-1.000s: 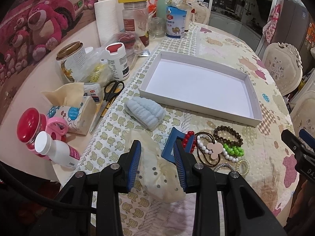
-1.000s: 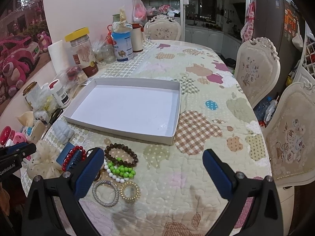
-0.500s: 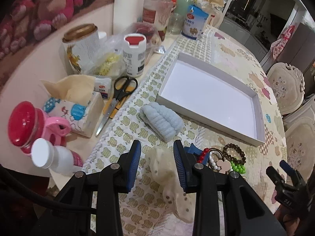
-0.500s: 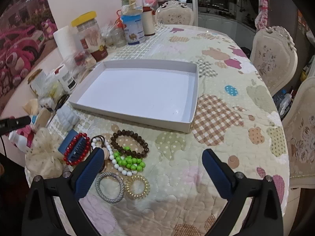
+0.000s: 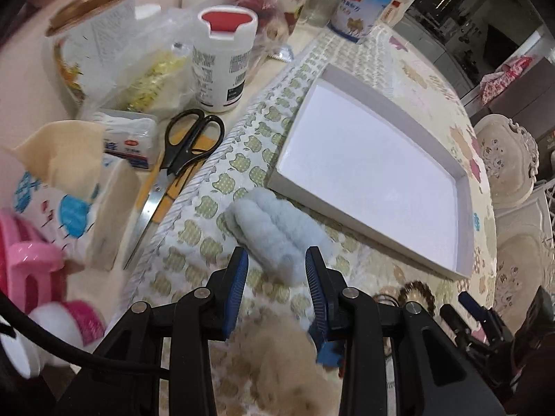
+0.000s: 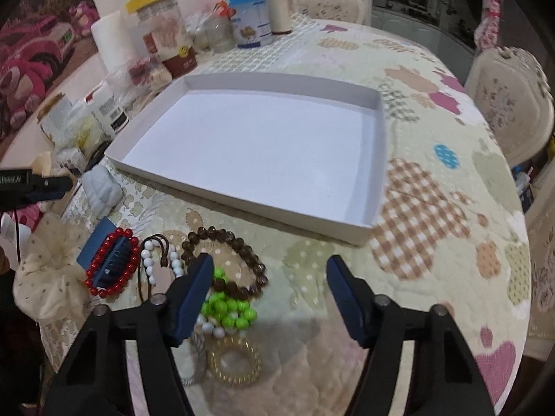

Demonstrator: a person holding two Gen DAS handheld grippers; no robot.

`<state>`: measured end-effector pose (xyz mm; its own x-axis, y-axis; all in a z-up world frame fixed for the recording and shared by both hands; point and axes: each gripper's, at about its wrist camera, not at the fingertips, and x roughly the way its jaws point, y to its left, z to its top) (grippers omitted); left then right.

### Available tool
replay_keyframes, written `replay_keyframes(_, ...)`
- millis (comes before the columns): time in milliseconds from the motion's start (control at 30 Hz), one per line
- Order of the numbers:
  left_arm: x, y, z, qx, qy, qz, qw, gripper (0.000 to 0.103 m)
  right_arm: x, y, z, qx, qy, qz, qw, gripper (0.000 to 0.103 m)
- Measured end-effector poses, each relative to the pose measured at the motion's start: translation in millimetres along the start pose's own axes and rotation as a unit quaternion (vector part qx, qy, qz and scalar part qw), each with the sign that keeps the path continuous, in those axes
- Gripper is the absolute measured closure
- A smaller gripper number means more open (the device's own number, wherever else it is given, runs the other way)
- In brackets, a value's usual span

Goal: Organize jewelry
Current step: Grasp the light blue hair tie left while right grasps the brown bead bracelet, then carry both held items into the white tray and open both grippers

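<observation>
Your left gripper (image 5: pixel 277 274) stands partly open over the near end of the pale blue fluffy scrunchie (image 5: pixel 274 228), which lies in the gap; whether the pads touch it you cannot tell. Just behind the tips sits the cream dotted scrunchie (image 5: pixel 288 357), and to their left the black scissors (image 5: pixel 180 163) lie at the quilted cloth's edge among bottles. The white tray (image 5: pixel 464 190) lies ahead and to the right, its near wall close beyond the blue scrunchie, its floor bare. Your right gripper (image 6: pixel 270 277) has just been closing, yet its jaws are still wide apart with nothing pinched. The left finger overlaps the brown bead bracelet (image 6: pixel 242 253) and green bead bracelet (image 6: pixel 229 312); the gold coil hair tie (image 6: pixel 236 357) lies just below them. The red bead bracelet (image 6: pixel 111 267) rings a blue hair clip (image 6: pixel 114 260) further left. Right of the tips, open tablecloth (image 6: pixel 433 260) runs to the table's edge.
</observation>
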<state>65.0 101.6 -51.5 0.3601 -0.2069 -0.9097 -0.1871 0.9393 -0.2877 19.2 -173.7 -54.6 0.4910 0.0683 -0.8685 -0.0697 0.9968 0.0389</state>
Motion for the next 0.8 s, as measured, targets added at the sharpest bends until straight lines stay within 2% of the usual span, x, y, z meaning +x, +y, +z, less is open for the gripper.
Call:
replay_keyframes(233,30.3,-1.0,15.9,-0.001,0.029,-0.001,0.9996,0.071,31.9,10.5,6.5,-0.027,0.030,-0.001,0.999,0.036)
replay_keyframes(300,35.2,-2.0,17.2,0.001,0.032,-0.002,0.9995,0.071,38.4,10.6,6.1,-0.026,0.034,0.002,0.999,0.041)
replay_keyframes(367,36.7,-3.1,18.1,0.005,0.026,-0.002,0.9996,0.071,41.4,9.7,6.3,-0.025,0.030,0.004,0.999,0.056)
replay_keyframes(400,36.8,-4.0,17.7,0.008,0.021,-0.002,0.9997,0.076,40.9,9.3,6.4,-0.027,0.023,0.004,0.999,0.062)
replay_keyframes(433,36.7,-6.5,16.2,0.017,0.018,-0.004,0.9997,0.084,40.9,8.7,6.4,-0.027,0.022,0.007,0.999,0.076)
replay_keyframes(467,36.5,-7.2,16.0,0.022,0.017,-0.004,0.9996,0.087,41.0,8.0,6.4,-0.027,0.020,0.010,0.999,0.086)
replay_keyframes(533,32.4,-11.6,13.6,0.035,0.007,0.003,0.9994,0.096,40.7,7.0,6.7,-0.030,0.017,0.011,0.999,0.094)
replay_keyframes(633,18.7,-15.3,11.9,0.042,-0.002,-0.010,0.9990,0.097,34.8,3.4,8.6,-0.019,0.013,0.028,0.999,0.094)
replay_keyframes(800,-16.8,-18.7,14.3,0.047,-0.038,-0.016,0.9981,0.098,2.0,4.1,17.0,-0.012,-0.020,0.055,0.998,0.094)
